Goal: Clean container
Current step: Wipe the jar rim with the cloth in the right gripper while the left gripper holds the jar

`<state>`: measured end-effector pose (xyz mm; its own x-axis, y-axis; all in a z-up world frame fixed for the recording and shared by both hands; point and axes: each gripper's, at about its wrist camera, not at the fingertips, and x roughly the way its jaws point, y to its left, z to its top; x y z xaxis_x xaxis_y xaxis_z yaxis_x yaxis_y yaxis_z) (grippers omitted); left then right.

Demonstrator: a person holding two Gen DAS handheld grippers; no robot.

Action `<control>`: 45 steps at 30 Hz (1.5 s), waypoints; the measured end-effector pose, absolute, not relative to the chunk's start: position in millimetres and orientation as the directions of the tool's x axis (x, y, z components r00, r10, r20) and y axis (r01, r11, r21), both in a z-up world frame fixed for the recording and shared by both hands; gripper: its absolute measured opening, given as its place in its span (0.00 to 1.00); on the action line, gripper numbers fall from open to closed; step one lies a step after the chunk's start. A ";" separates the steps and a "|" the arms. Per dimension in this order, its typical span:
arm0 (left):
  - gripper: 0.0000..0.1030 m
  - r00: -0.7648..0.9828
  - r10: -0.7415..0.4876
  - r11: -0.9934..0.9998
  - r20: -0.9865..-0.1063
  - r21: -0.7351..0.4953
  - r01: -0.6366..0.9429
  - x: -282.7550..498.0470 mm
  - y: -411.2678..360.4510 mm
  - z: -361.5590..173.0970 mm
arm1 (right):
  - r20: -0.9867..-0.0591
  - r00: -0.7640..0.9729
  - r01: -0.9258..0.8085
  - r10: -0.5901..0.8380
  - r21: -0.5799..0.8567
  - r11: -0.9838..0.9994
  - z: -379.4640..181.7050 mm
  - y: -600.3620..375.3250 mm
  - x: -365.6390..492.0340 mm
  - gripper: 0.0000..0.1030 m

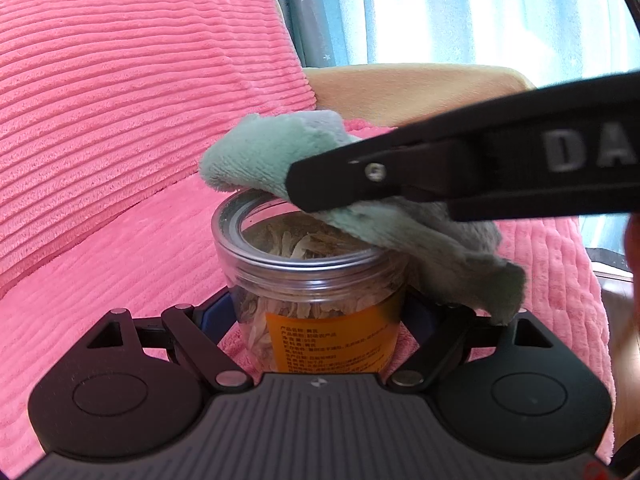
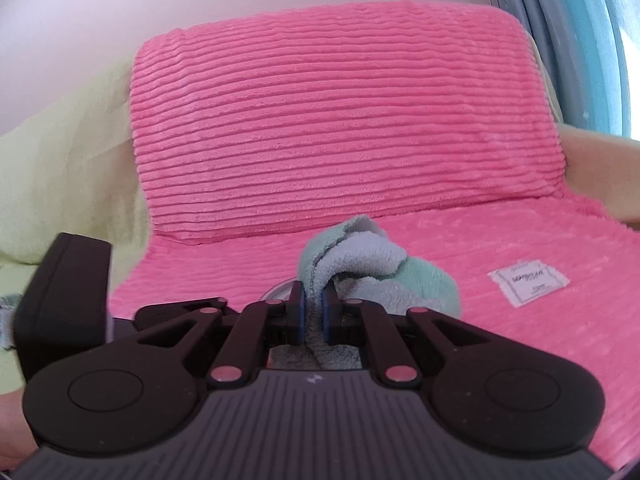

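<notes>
Left wrist view: jar base hidden behind the left gripper body; label print too small to read. Cloth covers the rim's far right part. Right gripper lettering cut off at right edge, only "DA" shows. Right wrist view: jar nearly all hidden behind cloth and fingers; tag text on the pink cover, mid-right, is unreadable.

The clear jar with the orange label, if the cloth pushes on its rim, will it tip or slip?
The jar probably stays put: the left gripper clamps its body. Its smooth plastic could twist under a sideways rub. Holding only dried pieces, it looks light. The cloth, pinched by the right gripper, droops limply and should press softly.
</notes>
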<state>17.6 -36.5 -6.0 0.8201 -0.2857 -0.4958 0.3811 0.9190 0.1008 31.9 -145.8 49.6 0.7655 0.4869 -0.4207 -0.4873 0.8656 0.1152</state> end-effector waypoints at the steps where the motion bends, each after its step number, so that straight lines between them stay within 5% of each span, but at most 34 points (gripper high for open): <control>1: 0.82 0.821 -0.285 0.919 -0.495 0.102 0.381 16.4 -36.7 -6.2 | -0.420 0.772 -0.482 0.478 0.103 0.870 49.3 -145.3 33.2 0.06; 45: 0.82 0.822 -0.280 0.920 -0.495 0.106 0.377 13.0 -41.6 -8.0 | -0.417 0.801 -0.466 0.430 0.017 0.884 51.0 -146.3 29.8 0.06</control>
<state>13.0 -41.6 -8.0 0.8224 -0.2804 -0.4950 0.3773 0.9200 0.1057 29.8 -146.3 51.0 0.8008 0.4302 -0.4167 -0.4664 0.8844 0.0167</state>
